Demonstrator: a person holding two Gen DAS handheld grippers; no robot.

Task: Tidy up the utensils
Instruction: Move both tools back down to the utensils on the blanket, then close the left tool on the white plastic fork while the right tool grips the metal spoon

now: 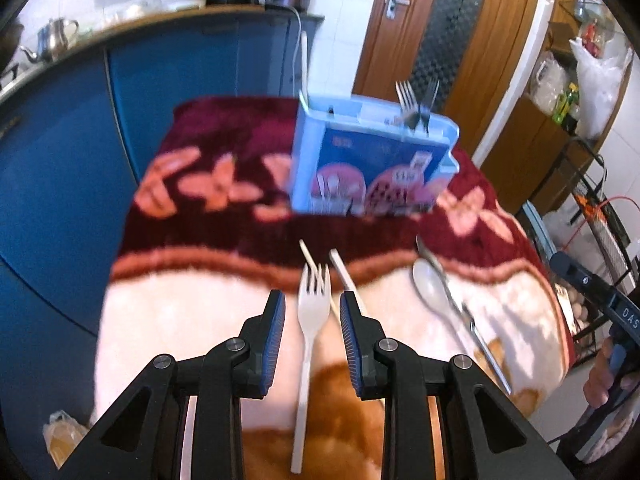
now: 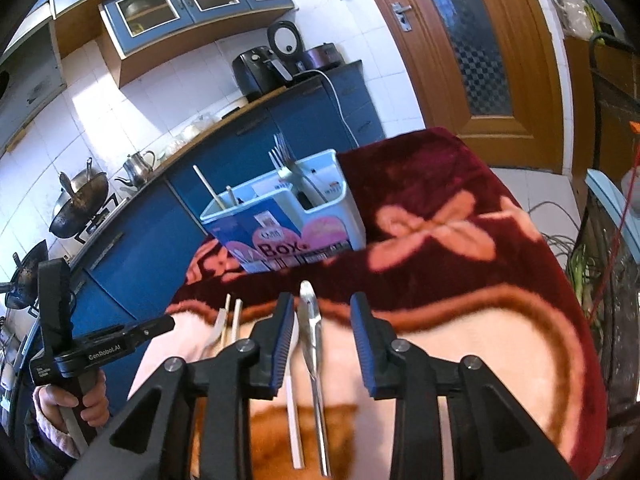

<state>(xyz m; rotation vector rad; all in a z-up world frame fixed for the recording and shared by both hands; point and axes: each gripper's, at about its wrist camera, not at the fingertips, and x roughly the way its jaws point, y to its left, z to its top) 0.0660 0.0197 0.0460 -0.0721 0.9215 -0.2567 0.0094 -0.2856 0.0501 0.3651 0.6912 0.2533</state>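
A light blue utensil box (image 1: 368, 160) stands on the blanket-covered table, with metal forks (image 1: 416, 106) and a chopstick (image 1: 305, 68) in it; it also shows in the right wrist view (image 2: 288, 216). My left gripper (image 1: 312, 316) is open, its fingers either side of a white plastic fork (image 1: 310, 332) lying on the blanket. Pale chopsticks (image 1: 344, 276) lie beside it. My right gripper (image 2: 324, 320) is open, its fingers either side of a metal spoon (image 2: 314, 344). A white plastic spoon (image 1: 430, 288) lies next to the metal spoon (image 1: 468, 312).
The table is covered by a maroon, pink and orange floral blanket (image 2: 460, 280). Blue kitchen cabinets (image 1: 80, 160) stand behind and left. A wooden door (image 2: 480, 40) is at the back right. A wire rack (image 1: 600, 208) stands right of the table.
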